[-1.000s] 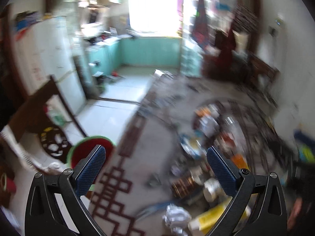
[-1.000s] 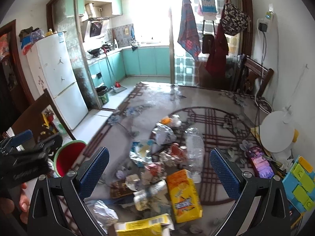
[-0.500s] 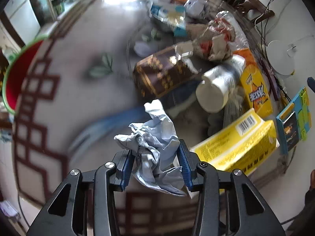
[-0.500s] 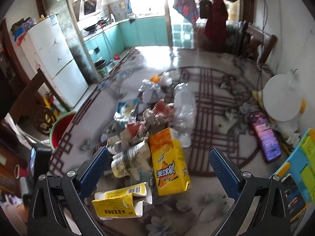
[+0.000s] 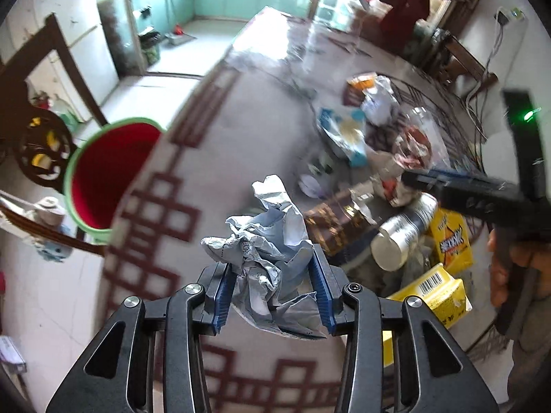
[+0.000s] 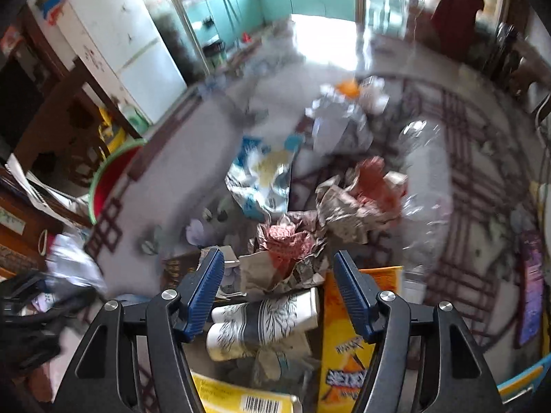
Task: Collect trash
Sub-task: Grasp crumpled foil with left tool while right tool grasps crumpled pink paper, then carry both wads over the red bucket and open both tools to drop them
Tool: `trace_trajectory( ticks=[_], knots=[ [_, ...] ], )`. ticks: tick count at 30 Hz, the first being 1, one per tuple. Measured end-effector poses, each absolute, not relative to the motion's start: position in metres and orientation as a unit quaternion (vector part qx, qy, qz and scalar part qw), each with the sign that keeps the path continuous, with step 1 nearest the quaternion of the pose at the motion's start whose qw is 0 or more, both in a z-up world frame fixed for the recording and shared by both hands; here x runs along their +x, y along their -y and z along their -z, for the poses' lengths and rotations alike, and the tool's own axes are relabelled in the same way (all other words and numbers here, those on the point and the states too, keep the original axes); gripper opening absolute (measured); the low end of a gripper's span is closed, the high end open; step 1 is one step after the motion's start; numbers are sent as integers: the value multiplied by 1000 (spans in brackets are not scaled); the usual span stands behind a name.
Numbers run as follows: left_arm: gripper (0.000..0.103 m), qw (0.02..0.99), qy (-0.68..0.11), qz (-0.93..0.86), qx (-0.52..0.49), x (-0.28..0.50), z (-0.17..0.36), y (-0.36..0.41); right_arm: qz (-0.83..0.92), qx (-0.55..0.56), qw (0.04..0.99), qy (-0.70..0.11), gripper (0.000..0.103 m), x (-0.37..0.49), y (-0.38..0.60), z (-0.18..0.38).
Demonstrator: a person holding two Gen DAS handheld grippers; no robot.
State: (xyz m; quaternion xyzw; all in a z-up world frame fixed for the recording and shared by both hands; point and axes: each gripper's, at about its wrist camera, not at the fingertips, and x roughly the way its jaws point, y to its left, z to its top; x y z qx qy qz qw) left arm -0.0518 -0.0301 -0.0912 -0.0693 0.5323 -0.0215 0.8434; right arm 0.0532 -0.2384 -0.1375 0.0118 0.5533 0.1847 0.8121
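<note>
My left gripper (image 5: 272, 275) is shut on a crumpled white paper ball (image 5: 268, 241) and holds it above the patterned table. A red bin with a green rim (image 5: 106, 175) stands to the left, below the table edge; it also shows in the right wrist view (image 6: 110, 179). My right gripper (image 6: 279, 268) is open, its blue pads on either side of a crumpled red-and-brown wrapper (image 6: 286, 258) that lies on a paper cup (image 6: 261, 323). The right gripper also shows in the left wrist view (image 5: 482, 196).
A heap of trash covers the table: an orange snack bag (image 6: 351, 344), a yellow box (image 6: 241, 399), a clear plastic bottle (image 6: 423, 172), a blue-white bag (image 6: 265, 179), a brown box (image 5: 330, 223). A fridge (image 6: 120, 44) and a dark chair (image 5: 38, 69) stand left.
My left gripper closed on the paper ball, lifted it and turned toward the bin. My right gripper moved down and forward over the heap, around the red-brown wrapper.
</note>
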Motion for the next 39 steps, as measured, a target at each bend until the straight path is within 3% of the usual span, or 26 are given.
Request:
trace_trajectory(
  ticks=[2,5,14,22,39],
  knots=[
    [40,848,-526,8,-70,-48,87,23,-187,4,808,-559,26,57,235,146],
    [40,851,-520,-5,-73,-44,85,7,-194,28,806,-559,22,59,239,148],
    [40,866,-493,-26,-79,-26,76,-55,-151,74,863,-477,19,27,249,61],
    [40,864,-499,-22,-61,0,83,-119,-140,102,881,-441,19,19,183,11],
    [40,837,-542,3,-82,37,127,-221,-245,113,825,-496,20,68,-39,73]
  ],
)
